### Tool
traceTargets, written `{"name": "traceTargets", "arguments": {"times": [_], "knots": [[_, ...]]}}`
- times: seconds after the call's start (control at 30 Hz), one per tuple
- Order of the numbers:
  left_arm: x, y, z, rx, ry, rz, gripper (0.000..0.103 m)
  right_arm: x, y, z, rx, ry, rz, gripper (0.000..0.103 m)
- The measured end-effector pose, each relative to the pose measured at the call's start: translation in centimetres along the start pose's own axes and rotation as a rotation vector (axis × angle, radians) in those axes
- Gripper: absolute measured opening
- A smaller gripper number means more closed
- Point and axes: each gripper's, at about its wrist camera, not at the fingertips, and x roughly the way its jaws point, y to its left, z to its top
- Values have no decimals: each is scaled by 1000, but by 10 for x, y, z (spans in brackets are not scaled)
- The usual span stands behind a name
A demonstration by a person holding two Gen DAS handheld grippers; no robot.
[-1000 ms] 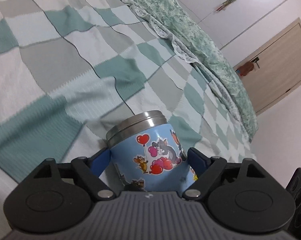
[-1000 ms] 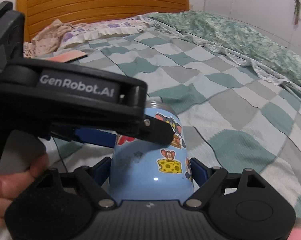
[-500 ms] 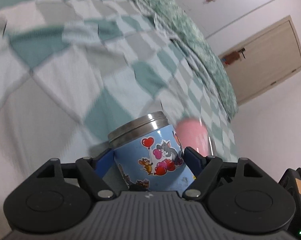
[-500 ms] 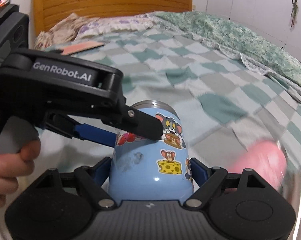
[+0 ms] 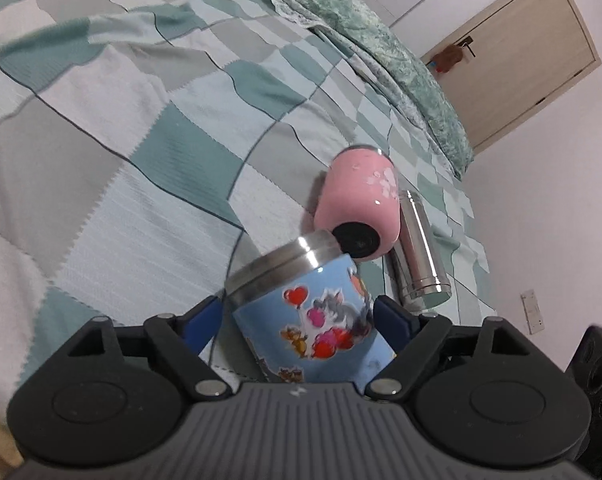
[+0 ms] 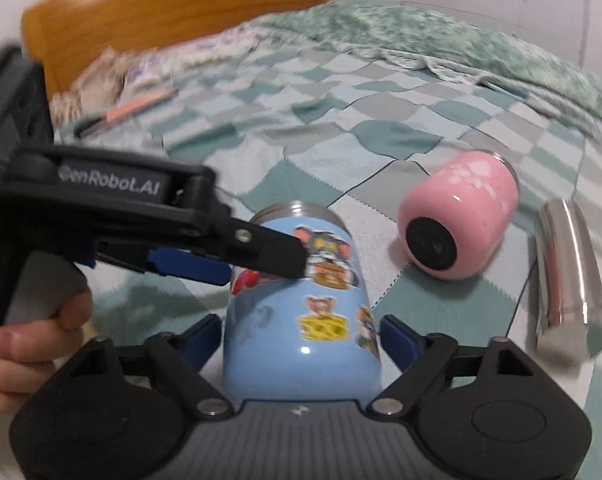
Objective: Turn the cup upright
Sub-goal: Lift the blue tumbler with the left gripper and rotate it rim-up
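A blue cartoon-sticker cup [image 5: 313, 320] with a steel rim is held between both grippers above the checked bedspread. My left gripper [image 5: 299, 316] is shut on the blue cup, its blue pads against the sides. My right gripper [image 6: 301, 340] is shut on the same cup [image 6: 301, 312] near its closed base. In the right wrist view the left gripper's fingers [image 6: 261, 252] come in from the left and clamp the cup near its rim. The steel rim points away from both cameras.
A pink cup [image 5: 359, 208] lies on its side on the bedspread [image 5: 121, 160], also in the right wrist view [image 6: 457, 216]. A steel flask [image 5: 419, 256] lies beside it [image 6: 565, 276]. A green quilt [image 5: 381, 48] and wooden headboard [image 6: 161, 12] lie beyond.
Both grippers have carried the blue cup across the bed; the pink cup and steel flask have come into view on the right. Both grips are unchanged.
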Motion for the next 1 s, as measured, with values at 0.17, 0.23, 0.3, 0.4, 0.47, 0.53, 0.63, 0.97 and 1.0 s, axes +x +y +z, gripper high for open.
{"name": "traceTargets", "arguments": {"times": [0.17,0.23,0.3,0.4,0.47,0.53,0.63,0.97,1.0], "knots": [[-13,-8,-10,56,39,-70,98,-19,-15,-22,87,-55,68,95],[-8,-12,-12,47,36,-50,102,-23,-18,-31,105,-64,56,95],[1,-14,-13,-12,48,-4,102,-26,-20,-38,119,-74,60,95],[22,-23,-12,-95,78,63,103,-35,-19,-50,114,-86,21,95],[32,-31,-13,-93,104,93,103,-42,-20,-56,119,-95,-18,95],[40,-38,-14,-85,92,144,102,-50,-25,-63,137,-100,-50,95],[45,-36,-14,-74,79,155,93,-60,-34,-74,172,-110,-87,95],[39,-71,-11,364,131,157,90,-87,-54,-97,284,-193,-162,95],[37,-75,-13,442,148,171,90,-90,-55,-97,286,-205,-172,95]]}}
